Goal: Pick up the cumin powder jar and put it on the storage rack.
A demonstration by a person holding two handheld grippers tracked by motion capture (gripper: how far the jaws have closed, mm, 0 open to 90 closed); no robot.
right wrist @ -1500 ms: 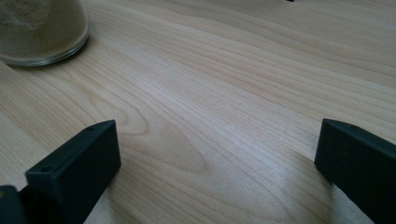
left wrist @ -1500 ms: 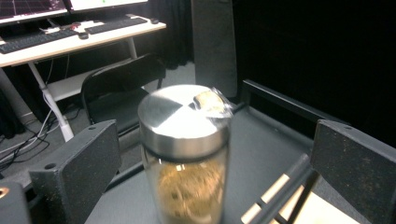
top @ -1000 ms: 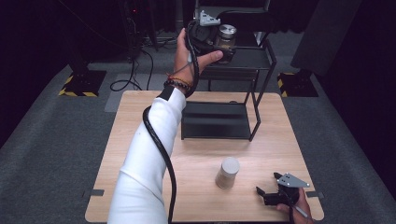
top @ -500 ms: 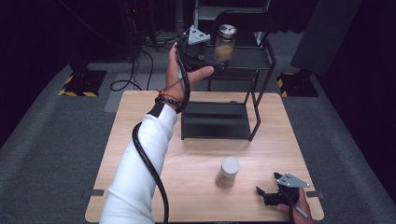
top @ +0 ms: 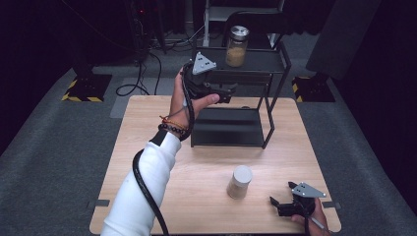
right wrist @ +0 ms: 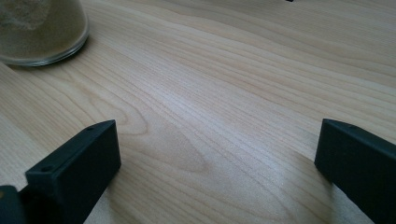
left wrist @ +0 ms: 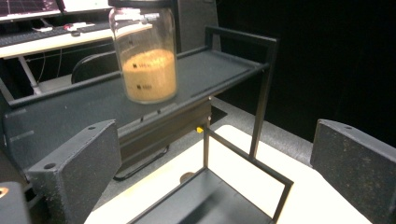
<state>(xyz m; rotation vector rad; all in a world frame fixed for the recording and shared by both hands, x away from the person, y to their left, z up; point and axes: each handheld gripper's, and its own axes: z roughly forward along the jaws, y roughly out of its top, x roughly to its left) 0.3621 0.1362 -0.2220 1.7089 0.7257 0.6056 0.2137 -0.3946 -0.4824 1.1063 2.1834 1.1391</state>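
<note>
Both grippers stand with jaws spread and hold nothing. Your left gripper [top: 227, 93] hangs in the air at the front edge of the black two-tier rack [top: 275, 73], just below its top shelf, and its own camera looks across that shelf at the glass jar of tan grains [left wrist: 144, 56]. That jar [top: 236, 46] stands upright on the rack's top shelf, apart from the jaws, so one placement looks finished. Your right gripper [top: 281, 205] rests low on the wooden table [top: 147, 147], well in front of the rack near the table's front edge. A second jar with a pale lid [top: 240, 181] stands upright on the table in front of the rack, just beside your right gripper, and its glass base [right wrist: 42, 32] shows from that gripper's camera. By the look of it, this jar is the work left: neither gripper touches it yet, and the rack's lower shelf lies bare.
</note>
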